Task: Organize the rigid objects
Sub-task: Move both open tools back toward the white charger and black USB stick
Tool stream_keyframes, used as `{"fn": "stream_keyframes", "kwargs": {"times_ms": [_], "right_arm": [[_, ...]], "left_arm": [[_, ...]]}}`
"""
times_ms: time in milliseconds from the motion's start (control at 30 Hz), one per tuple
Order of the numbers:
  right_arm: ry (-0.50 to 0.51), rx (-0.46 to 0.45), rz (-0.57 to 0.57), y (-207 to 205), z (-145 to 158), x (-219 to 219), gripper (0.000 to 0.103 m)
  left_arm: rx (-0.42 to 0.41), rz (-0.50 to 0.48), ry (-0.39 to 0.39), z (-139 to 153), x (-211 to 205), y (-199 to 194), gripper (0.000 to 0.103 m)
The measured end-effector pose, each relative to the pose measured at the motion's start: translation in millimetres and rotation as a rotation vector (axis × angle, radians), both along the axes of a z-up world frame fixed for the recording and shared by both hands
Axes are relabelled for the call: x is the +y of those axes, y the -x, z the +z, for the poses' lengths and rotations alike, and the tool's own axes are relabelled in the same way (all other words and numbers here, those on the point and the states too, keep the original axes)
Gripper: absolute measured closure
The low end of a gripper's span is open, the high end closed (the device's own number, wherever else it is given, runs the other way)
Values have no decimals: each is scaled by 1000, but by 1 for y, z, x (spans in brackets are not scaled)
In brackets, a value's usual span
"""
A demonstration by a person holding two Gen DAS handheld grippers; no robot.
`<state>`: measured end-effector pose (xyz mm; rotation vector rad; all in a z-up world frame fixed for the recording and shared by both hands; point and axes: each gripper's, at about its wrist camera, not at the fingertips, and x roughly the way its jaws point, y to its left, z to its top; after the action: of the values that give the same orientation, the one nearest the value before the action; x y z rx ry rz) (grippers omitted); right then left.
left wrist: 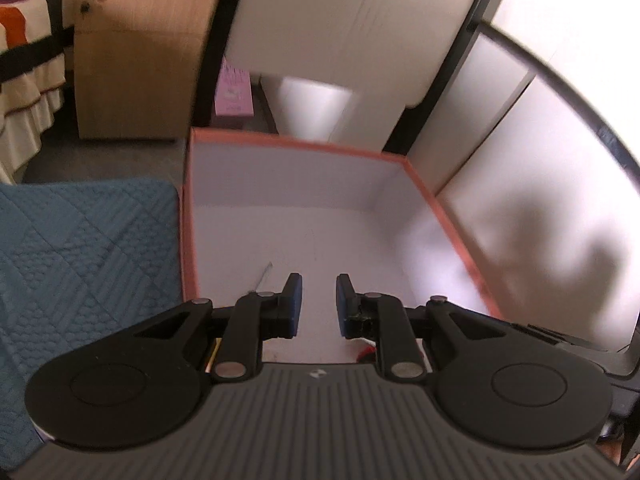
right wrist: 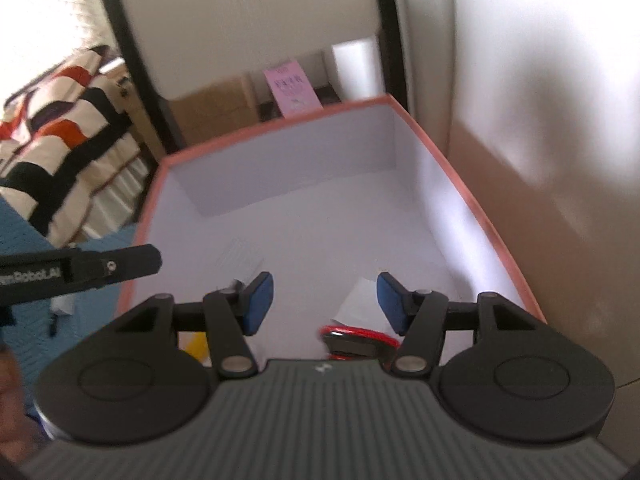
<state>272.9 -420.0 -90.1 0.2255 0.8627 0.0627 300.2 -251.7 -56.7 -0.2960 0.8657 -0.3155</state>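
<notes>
Both grippers are hovering over an open box with a salmon-orange rim and pale white inner walls. The box is sitting beside a blue quilted cover, its long right side running just next to a white wall.

The left gripper is pointing down into the near part of the box. Its blue-padded fingers are drawn in as far as they go, a narrow gap showing between them, and nothing is lying in that gap. In the right wrist view, part of this tool is reaching in from the left, over the box's left rim.

The right gripper is standing partly spread above the near right part of the box floor, with nothing pinched between its pads. Just under it, a round red-and-black object is lying on the box floor near the near edge, a white scrap of paper is resting right beside it, and a yellow piece is showing toward the near left corner.

Beyond the far rim, a pink card is standing on a dark shelf, and a striped bedspread is hanging at the left.
</notes>
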Motion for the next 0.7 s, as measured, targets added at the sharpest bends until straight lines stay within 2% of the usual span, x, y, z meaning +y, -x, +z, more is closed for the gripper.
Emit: {"fn": "stream_keyframes", "kwargs": {"times_ms": [167, 300, 500, 700], "right_arm": [[-14, -93, 43, 12, 29, 19, 43], [-28, -156, 75, 25, 48, 36, 43], [-12, -207, 143, 40, 66, 64, 43], [-19, -236, 207, 58, 73, 93, 43]], "left_arm": [[-91, 29, -12, 31, 21, 25, 81], [-140, 71, 10, 50, 45, 45, 81], [-197, 126, 23, 75, 83, 77, 81], [-224, 173, 18, 84, 120, 111, 81]]}}
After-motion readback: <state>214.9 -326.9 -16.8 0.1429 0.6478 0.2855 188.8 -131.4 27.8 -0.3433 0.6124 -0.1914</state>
